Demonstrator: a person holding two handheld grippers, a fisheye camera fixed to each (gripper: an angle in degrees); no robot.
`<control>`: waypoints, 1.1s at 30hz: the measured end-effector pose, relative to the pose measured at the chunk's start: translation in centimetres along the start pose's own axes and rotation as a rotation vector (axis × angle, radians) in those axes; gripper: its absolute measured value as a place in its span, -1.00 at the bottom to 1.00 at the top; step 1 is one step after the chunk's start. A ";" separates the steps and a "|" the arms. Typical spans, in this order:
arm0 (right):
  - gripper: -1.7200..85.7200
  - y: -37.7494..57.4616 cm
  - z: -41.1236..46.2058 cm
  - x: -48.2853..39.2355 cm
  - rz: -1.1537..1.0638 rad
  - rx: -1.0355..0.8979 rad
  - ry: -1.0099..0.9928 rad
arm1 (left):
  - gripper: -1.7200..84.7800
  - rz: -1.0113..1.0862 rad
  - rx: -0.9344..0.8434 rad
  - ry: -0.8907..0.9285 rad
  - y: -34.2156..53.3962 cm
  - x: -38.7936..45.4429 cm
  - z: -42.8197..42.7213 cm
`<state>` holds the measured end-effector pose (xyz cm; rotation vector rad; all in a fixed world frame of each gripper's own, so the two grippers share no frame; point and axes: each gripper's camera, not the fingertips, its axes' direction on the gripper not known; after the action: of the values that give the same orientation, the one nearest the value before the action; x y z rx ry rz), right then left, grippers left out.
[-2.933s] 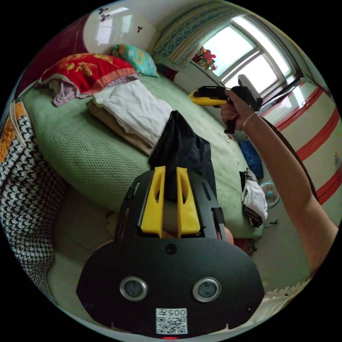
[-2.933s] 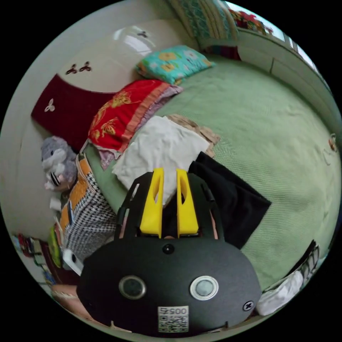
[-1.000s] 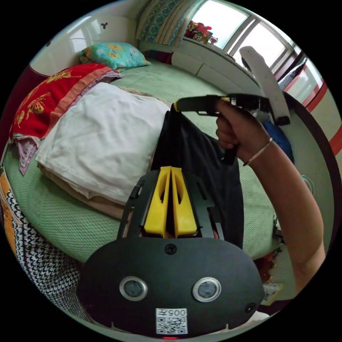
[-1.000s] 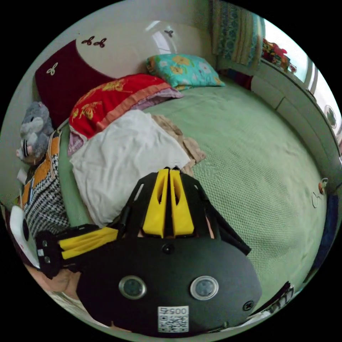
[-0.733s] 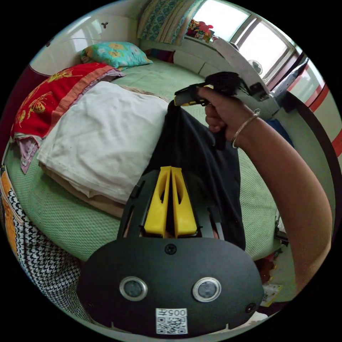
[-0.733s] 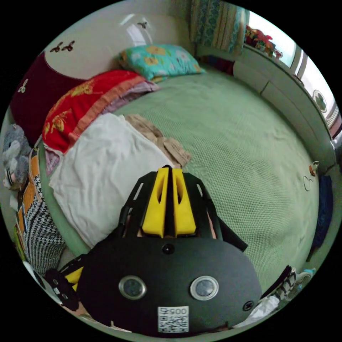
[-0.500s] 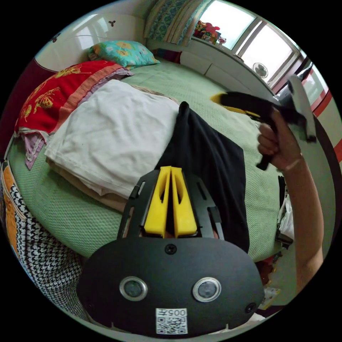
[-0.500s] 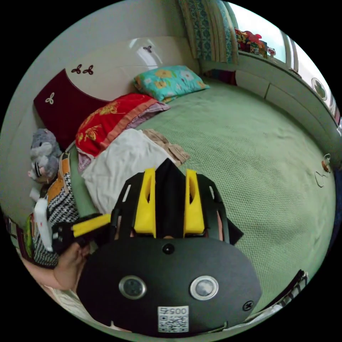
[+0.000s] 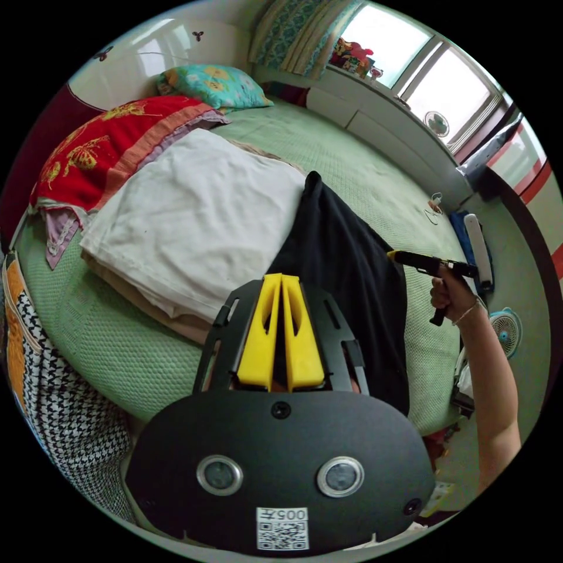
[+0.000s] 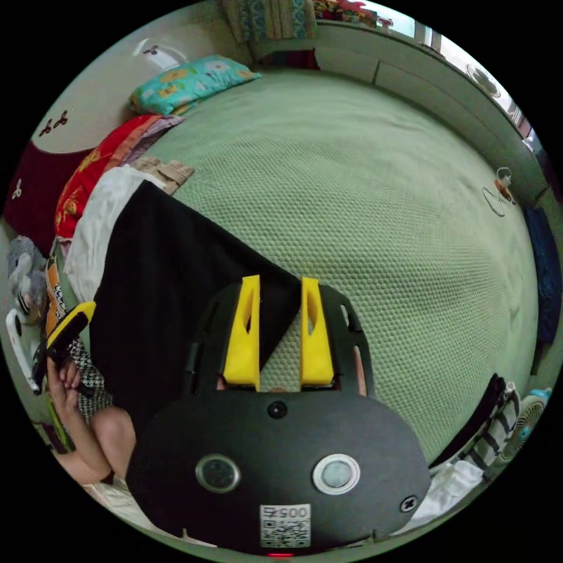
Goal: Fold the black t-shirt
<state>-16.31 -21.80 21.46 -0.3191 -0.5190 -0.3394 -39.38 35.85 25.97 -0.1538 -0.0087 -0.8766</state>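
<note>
L gripper (image 9: 280,328) has its jaws pressed together on the near edge of the black t-shirt (image 9: 346,275); cloth runs from there toward 1 o'clock, long axis along that line. R gripper (image 10: 280,334) is spread, w/ nothing between the jaws, and the shirt corner lies just at its 11 o'clock. Shirt rests on the green bed (image 10: 375,193), beside the white folded pile (image 9: 193,223). I judge R is the free one to take that corner.

A t-shirt (image 9: 346,264) lies on a bed (image 10: 375,193), one edge against a stack of folded laundry (image 9: 193,223). Beyond the stack, pillows (image 9: 117,146) sit by the headboard (image 9: 146,53). A fan (image 9: 508,329) stands on the floor off the bed's corner.
</note>
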 end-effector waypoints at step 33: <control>-0.70 37.9 -13.1 -21.2 -0.162 0.217 0.157 | -0.65 0.032 -0.071 0.292 12.4 -14.0 -3.3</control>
<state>-13.19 12.15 -8.49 -0.0397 -0.4234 -0.4574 -38.98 53.89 20.05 -0.0906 0.2969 -0.8610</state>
